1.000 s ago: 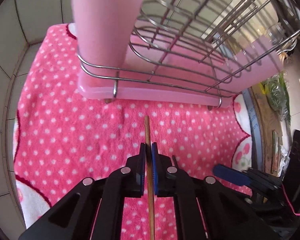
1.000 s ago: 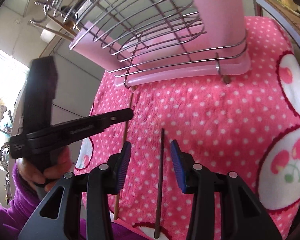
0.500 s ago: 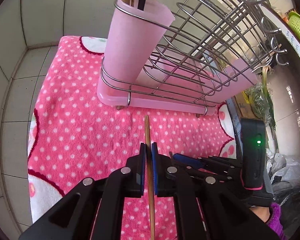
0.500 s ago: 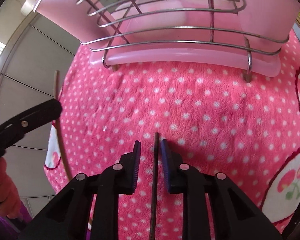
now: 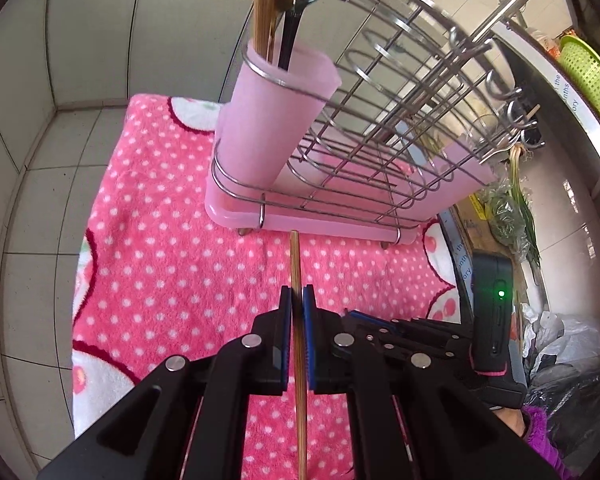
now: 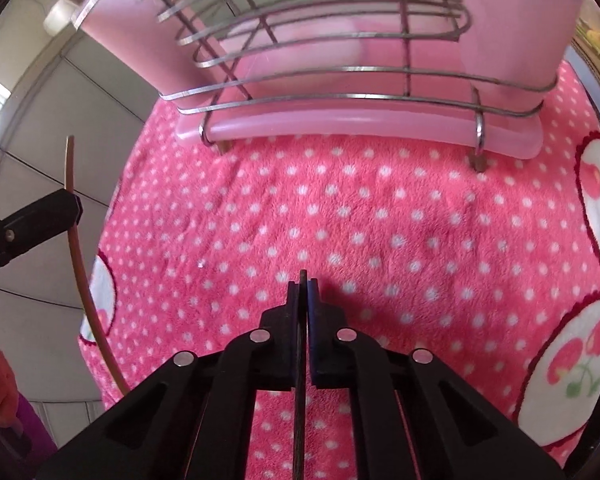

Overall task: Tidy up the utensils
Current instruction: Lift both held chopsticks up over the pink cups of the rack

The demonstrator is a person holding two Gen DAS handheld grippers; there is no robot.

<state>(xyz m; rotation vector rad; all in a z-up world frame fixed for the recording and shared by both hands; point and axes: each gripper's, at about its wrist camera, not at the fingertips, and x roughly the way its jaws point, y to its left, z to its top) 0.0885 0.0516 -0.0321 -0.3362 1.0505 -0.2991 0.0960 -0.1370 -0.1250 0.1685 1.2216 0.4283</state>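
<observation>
My left gripper [image 5: 296,300] is shut on a light wooden chopstick [image 5: 295,264] and holds it above the pink dotted towel [image 5: 160,272], its tip pointing at the dish rack [image 5: 380,152]. The rack's pink utensil cup [image 5: 268,128] holds wooden chopsticks [image 5: 262,4] and a dark spoon [image 5: 296,12]. My right gripper [image 6: 302,280] is shut on a dark chopstick [image 6: 300,400], low over the towel [image 6: 380,232] in front of the rack's pink tray [image 6: 340,128]. The left gripper's finger [image 6: 40,220] and its chopstick [image 6: 76,248] show at the left of the right wrist view.
Tiled walls [image 5: 40,100] close off the left and back. The right gripper's body [image 5: 492,320] is low on the right in the left wrist view. A green basket [image 5: 588,80], greens [image 5: 512,216] and bags [image 5: 560,360] lie to the right.
My left gripper has risen and pulled back with the wooden chopstick, bringing the cup's top into view. My right gripper has closed on the dark chopstick and moved nearer the rack.
</observation>
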